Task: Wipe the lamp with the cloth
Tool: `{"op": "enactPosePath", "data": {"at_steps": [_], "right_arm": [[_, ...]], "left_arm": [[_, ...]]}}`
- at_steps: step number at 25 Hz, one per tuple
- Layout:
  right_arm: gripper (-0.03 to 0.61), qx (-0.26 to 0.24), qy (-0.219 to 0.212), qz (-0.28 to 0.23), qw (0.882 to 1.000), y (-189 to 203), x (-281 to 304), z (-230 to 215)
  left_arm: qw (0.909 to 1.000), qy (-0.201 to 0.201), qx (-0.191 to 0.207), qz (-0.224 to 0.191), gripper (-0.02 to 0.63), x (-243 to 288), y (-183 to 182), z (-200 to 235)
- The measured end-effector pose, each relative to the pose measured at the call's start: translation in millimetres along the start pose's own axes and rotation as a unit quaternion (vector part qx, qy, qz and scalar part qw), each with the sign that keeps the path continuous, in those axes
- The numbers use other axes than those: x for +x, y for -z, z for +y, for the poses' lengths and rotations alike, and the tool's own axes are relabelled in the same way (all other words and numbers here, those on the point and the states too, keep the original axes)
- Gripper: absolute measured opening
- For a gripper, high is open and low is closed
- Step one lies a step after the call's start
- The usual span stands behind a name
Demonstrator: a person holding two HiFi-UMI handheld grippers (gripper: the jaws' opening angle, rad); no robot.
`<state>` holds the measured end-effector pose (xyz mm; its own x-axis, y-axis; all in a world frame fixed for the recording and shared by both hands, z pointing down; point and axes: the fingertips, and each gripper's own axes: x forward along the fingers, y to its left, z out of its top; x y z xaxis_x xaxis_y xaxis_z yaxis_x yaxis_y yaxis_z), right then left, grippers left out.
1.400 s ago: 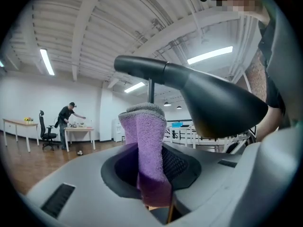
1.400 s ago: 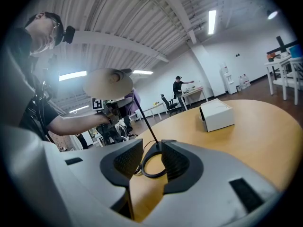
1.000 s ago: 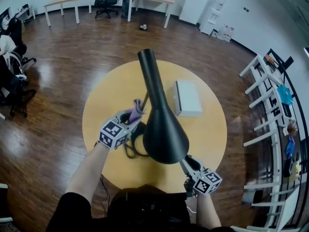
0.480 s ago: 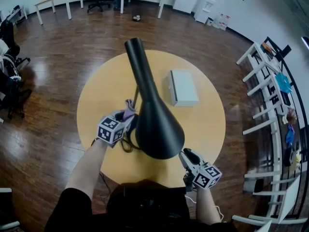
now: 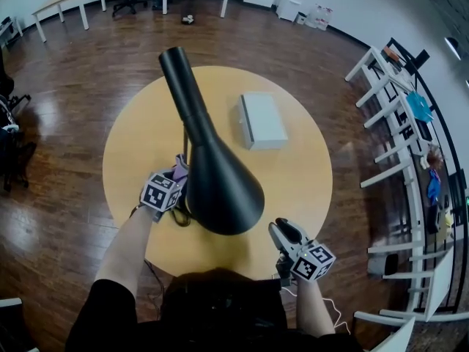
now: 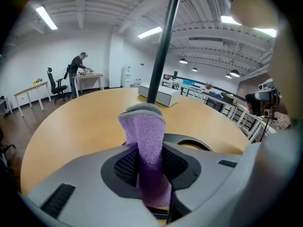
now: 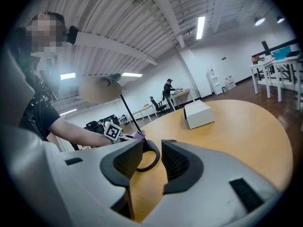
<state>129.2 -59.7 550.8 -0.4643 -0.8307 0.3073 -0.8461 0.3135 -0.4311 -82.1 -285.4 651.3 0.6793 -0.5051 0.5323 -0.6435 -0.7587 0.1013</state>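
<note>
- L gripper (image 6: pixel 150 163): jaws clamped on purple cloth (image 6: pixel 142 126); the folded end sticks out front as a wiping pad, low by the lamp (image 5: pixel 218 185) pole, under the shade.
- R gripper (image 7: pixel 147 161): jaws apart, nothing between; near table (image 5: pixel 308 182) edge, prob. free to steady the lamp.
- Lamp stands mid-table.

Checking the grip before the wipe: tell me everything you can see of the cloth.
The cloth is a purple fleecy piece with a grey layer showing at its top fold. It is folded into an upright strip, pinched between the jaws of the left gripper, with its free end sticking up past them. It is held above the round wooden table, just in front of the lamp's thin black pole. Whether it touches the pole cannot be told.
</note>
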Motion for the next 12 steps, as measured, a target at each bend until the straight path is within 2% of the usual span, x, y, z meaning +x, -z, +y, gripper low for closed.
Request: {"op": "enactPosePath", "data": {"at_steps": [3,8,10,12], "right_arm": [[0.130,0.003,0.006,-0.001,1.000,3.8,-7.2,-5.1],[0.130,0.007,0.007,0.002,1.000,7.6,-13.3,-10.9],[0.130,0.006,0.001,0.006,1.000,8.1,-11.5,-12.9],[0.130,0.004,-0.007,0.008,1.000,6.6,-7.0,-13.7]], "left_arm": [[0.9986,0.008,0.041,0.031,0.091,3.9,10.0,-3.1],[0.9890,0.022,0.122,0.081,0.091,-5.1,35.9,-10.9],[0.9810,0.031,0.165,0.098,0.091,-7.9,45.2,-22.3],[0.9643,0.039,0.232,0.122,0.091,-8.7,56.7,-37.0]]}}
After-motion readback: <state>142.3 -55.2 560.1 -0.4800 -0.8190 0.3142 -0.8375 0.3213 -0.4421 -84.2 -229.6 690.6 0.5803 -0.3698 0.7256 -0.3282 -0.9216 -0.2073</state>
